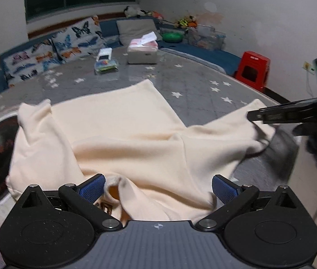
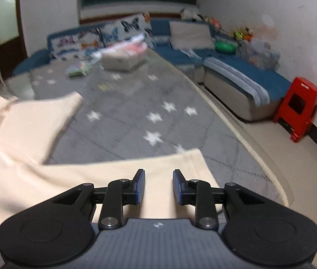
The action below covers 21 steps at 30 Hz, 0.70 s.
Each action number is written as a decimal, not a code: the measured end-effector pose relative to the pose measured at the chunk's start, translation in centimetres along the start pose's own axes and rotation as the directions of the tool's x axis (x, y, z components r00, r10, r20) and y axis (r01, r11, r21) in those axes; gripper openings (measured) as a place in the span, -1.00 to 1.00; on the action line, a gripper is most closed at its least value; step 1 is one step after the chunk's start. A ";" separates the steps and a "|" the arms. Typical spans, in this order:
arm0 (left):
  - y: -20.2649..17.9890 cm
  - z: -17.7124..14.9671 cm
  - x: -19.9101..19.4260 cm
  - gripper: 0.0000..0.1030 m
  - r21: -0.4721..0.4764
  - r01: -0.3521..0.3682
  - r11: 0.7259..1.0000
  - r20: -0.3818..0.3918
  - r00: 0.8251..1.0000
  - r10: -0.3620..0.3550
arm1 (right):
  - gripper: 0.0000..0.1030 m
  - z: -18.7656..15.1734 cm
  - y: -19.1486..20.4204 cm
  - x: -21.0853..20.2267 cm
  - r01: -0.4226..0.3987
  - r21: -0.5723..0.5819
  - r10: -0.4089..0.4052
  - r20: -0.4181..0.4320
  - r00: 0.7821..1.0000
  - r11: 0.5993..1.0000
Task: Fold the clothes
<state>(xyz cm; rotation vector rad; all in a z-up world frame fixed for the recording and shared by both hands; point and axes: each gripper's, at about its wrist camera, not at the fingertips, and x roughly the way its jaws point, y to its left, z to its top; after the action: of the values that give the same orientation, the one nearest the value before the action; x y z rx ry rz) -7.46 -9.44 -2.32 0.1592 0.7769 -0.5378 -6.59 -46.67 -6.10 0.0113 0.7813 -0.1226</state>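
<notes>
- Directly under the left gripper (image 1: 157, 189), the cream garment (image 1: 136, 139) is bunching up; its neck opening is sitting just beside the left blue pad, and the jaws are standing wide apart, gripping nothing.
- Slightly further out, the right gripper (image 2: 159, 186) is hovering over one spread sleeve end of the same garment (image 2: 113, 174), jaws parted, cloth lying below the gap (contact cannot be confirmed).
- Beyond both tools, the garment is lying crumpled on the grey star-patterned mat (image 1: 198, 85), its long axis running roughly side to side across the left view, the body panel reaching away toward the sofa (image 2: 236, 71).
- By my judgement, the right gripper is nearer the free sleeve, the left nearer the collar; the coming fold is depending on that split.
- Farthest off, a red stool (image 2: 299, 109) is standing well apart by the wall.
</notes>
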 end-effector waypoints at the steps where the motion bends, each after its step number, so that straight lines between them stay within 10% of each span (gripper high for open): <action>1: 0.1 0.0 -0.1 0.96 -0.005 0.019 1.000 -0.008 1.000 -0.019 | -0.26 0.0 -0.2 0.3 0.005 0.001 -0.005 0.007 1.000 1.000; 11: 5.8 3.9 -0.3 0.59 -0.144 -0.116 0.983 0.068 0.990 0.127 | -0.20 0.8 -0.6 1.2 -0.002 0.006 0.002 0.011 1.000 1.000; 21: 13.0 9.4 6.2 0.52 -0.190 -0.368 0.910 0.039 0.923 0.382 | -0.10 1.1 -0.7 1.4 -0.011 0.015 0.010 0.011 1.000 1.000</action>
<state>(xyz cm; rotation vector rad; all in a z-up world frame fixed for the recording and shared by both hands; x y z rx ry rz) 8.80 -3.95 -0.76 0.1166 0.6944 -0.1052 -4.93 -47.55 -6.26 0.0293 0.7697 -0.1187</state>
